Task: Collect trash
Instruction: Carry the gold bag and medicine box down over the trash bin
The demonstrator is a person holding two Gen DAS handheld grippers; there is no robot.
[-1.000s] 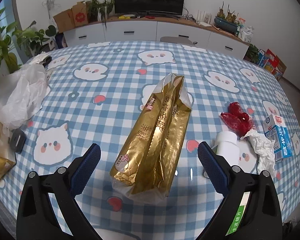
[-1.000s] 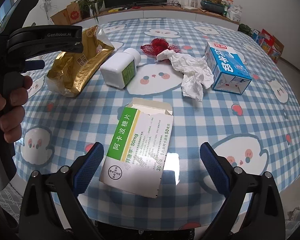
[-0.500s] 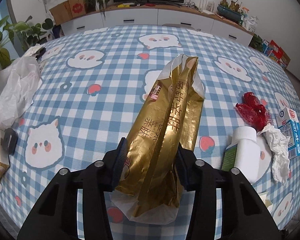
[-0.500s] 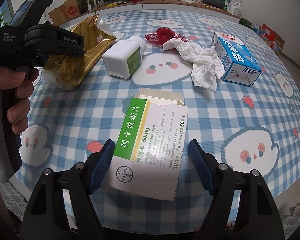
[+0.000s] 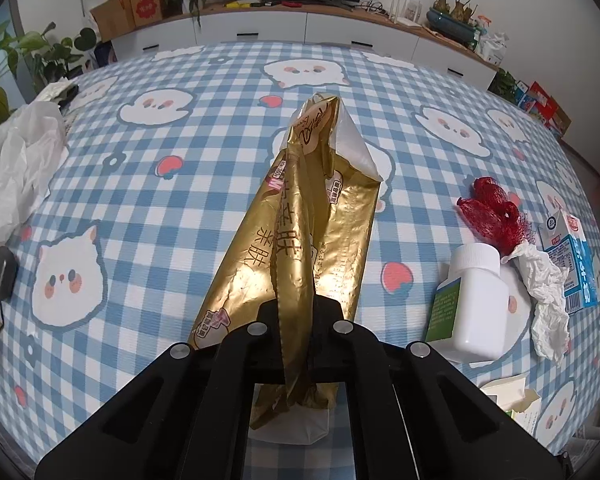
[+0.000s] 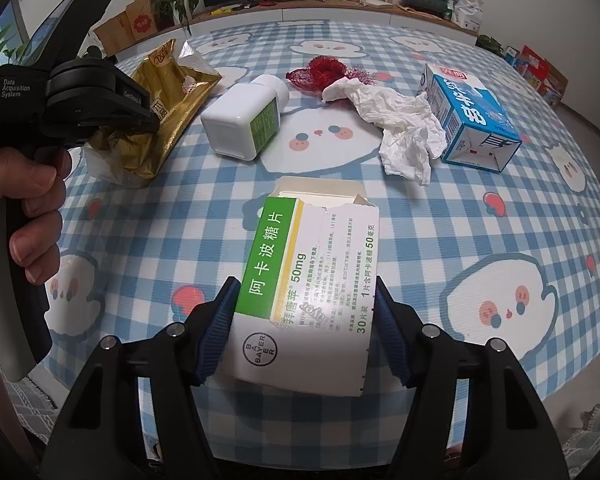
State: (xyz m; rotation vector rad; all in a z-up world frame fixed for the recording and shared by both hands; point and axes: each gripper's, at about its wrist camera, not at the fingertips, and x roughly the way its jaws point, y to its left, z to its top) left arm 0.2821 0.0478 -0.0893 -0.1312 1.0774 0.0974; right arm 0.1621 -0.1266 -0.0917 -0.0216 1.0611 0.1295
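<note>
Both grippers closed since before: left gripper (image 5: 296,316) pinching gold wrapper (image 5: 300,236), right gripper (image 6: 304,324) clamping medicine box (image 6: 312,280).

On the checked surface (image 6: 500,240): one gold wrapper (image 6: 168,112), one white bottle (image 6: 240,120), one medicine box (image 6: 312,280), one milk carton (image 6: 472,120), one crumpled tissue (image 6: 404,132), one red net (image 6: 324,72).
</note>
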